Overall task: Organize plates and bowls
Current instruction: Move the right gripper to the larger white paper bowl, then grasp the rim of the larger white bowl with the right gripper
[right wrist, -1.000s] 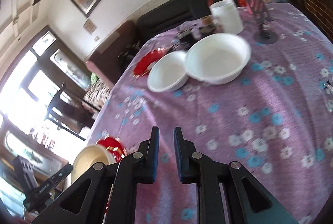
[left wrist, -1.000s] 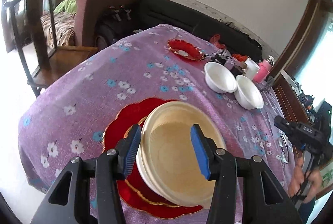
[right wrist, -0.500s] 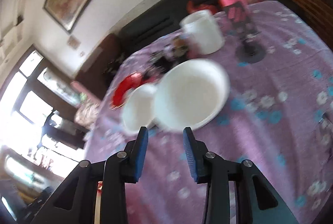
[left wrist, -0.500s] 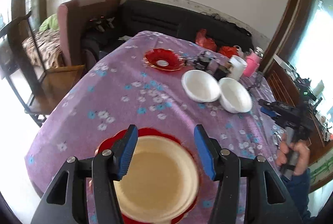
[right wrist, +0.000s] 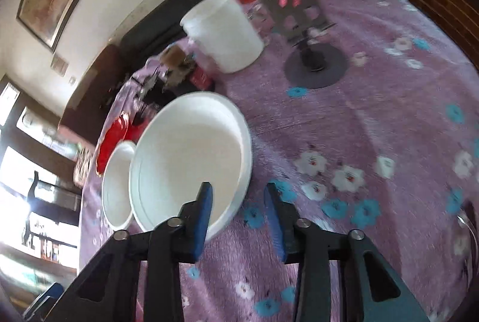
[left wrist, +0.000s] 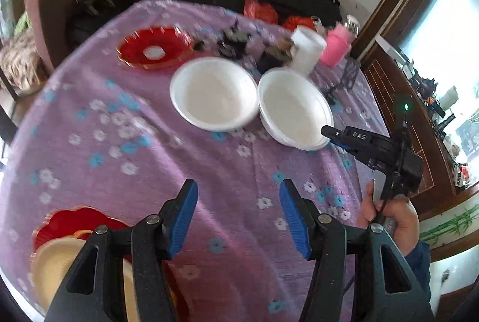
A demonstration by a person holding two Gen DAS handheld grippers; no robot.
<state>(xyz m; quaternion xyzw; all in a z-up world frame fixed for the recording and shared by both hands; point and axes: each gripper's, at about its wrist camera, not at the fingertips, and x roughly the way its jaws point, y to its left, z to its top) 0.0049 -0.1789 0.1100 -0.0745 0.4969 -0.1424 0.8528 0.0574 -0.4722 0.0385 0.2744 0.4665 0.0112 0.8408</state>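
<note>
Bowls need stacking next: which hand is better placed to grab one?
Right. The right gripper straddles a white bowl at its rim; the left gripper is open over tablecloth, short of both bowls.

Matt, perhaps foam white bowls (left wrist: 214, 94)

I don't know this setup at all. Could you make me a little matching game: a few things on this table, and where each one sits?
Things:
1. beige plate
2. white bowls
3. pink bottle

Places:
A. side by side, mid-table
B. far edge, beside the white cup
C. on a red plate, near edge

Pairs: 1-C, 2-A, 3-B
</note>
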